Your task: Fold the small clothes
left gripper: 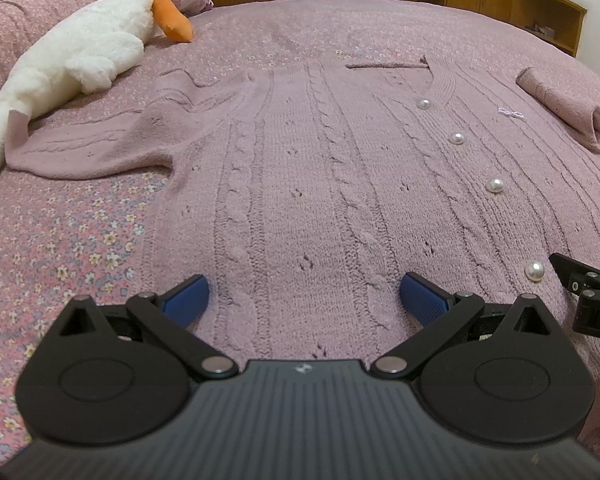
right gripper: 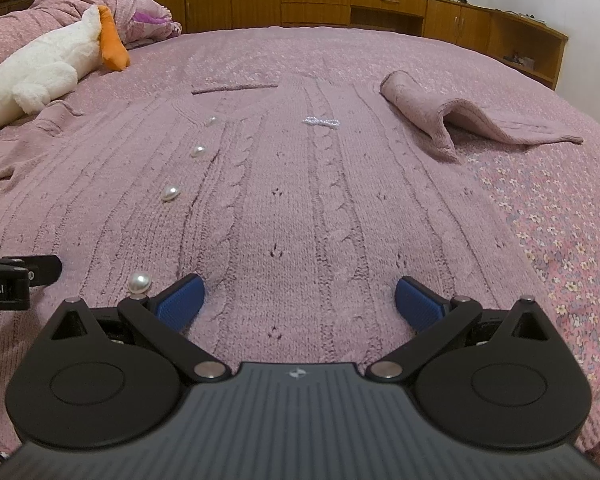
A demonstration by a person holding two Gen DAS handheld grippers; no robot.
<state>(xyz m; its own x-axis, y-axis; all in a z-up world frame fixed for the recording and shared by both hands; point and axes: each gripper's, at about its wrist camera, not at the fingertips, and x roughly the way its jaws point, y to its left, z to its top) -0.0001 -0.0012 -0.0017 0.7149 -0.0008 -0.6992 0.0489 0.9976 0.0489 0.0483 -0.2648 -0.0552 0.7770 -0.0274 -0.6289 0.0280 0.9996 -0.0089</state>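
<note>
A pink cable-knit cardigan [left gripper: 308, 168] lies face up and flat on a bed [left gripper: 60, 248] covered in a pink floral spread, its row of pearl buttons [left gripper: 495, 185] fastened down the front. The left gripper [left gripper: 304, 300] hovers low over the garment's lower part, its blue-padded fingers [left gripper: 188, 300] spread wide with nothing between them; the right gripper [right gripper: 300, 300] is just beside it over the same hem area, equally wide open and empty, one pearl button close to its left finger. In the left wrist view, one sleeve [left gripper: 100, 136] spreads outward toward a white plush goose [left gripper: 76, 60] with an orange beak, which rests along the bed's edge. In the right wrist view, the other sleeve [right gripper: 460, 120] is bent back on itself near the shoulder. A small white bow [right gripper: 321, 122] marks the chest. Wooden cabinets [right gripper: 320, 4] line the wall beyond the bed.
</note>
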